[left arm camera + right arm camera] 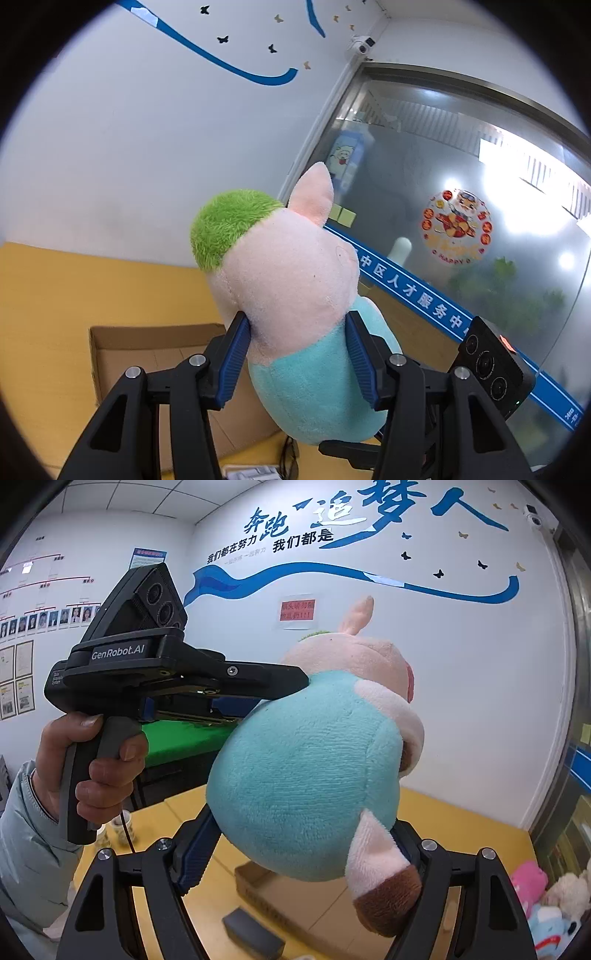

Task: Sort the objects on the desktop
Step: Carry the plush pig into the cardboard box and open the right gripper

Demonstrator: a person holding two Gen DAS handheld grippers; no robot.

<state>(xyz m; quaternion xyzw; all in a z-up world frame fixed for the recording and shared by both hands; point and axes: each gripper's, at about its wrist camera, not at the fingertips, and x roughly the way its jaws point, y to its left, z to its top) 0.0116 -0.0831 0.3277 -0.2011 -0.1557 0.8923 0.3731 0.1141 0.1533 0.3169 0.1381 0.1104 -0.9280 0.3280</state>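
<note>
Both tools are gripping the plush pig (295, 291) in mid-air, high above the yellow surface (44, 314). The left tool (297, 360) is pinching it where head meets teal body, frame centre. The right tool (306, 853) is clamping the rump, lower centre. A hand (92, 764) is squeezing the left handle. A box (147, 354) is sitting open below.

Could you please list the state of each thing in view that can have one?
Plush pig: held in the air, clamped by both grippers.
Left gripper: shut on the pig's neck.
Right gripper: shut on its teal body.
Cardboard box: open, on the yellow table.
</note>
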